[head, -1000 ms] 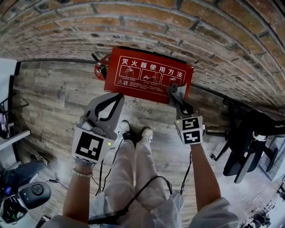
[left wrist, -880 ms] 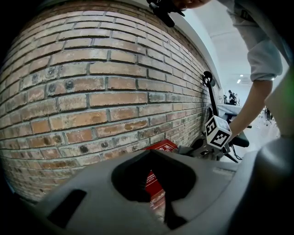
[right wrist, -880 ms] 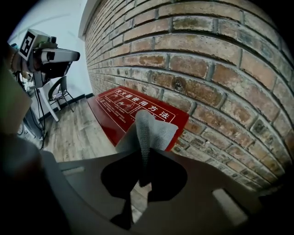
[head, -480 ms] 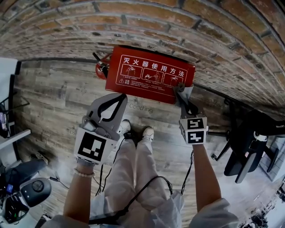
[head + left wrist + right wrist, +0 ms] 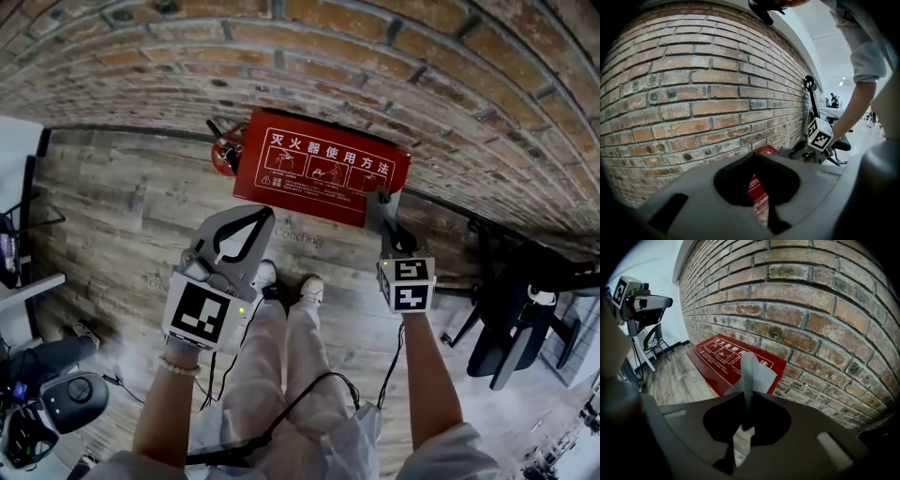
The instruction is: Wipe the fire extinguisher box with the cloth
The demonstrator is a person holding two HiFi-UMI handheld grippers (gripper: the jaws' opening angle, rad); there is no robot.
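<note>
Between the jaws of the right tool (image 5: 743, 426) a grey cloth (image 5: 753, 373) is clamped, its free end fanned out ahead of the tips over the right end of the red fire extinguisher box (image 5: 719, 357). The box lies just ahead of the tool on the wooden floor (image 5: 122, 206), at the foot of the brick wall (image 5: 811, 310). Over the last second the tool has been carried from the printed face of the box toward its right-hand near corner, so a stroke across that end is judged to have been made, and the face farther to the tool's left is yet to be covered. Whether the cloth is pressed on the surface cannot be told. Well to its left, the left tool (image 5: 266, 212) is held with jaws together on nothing, short of the box, much as before.
</note>
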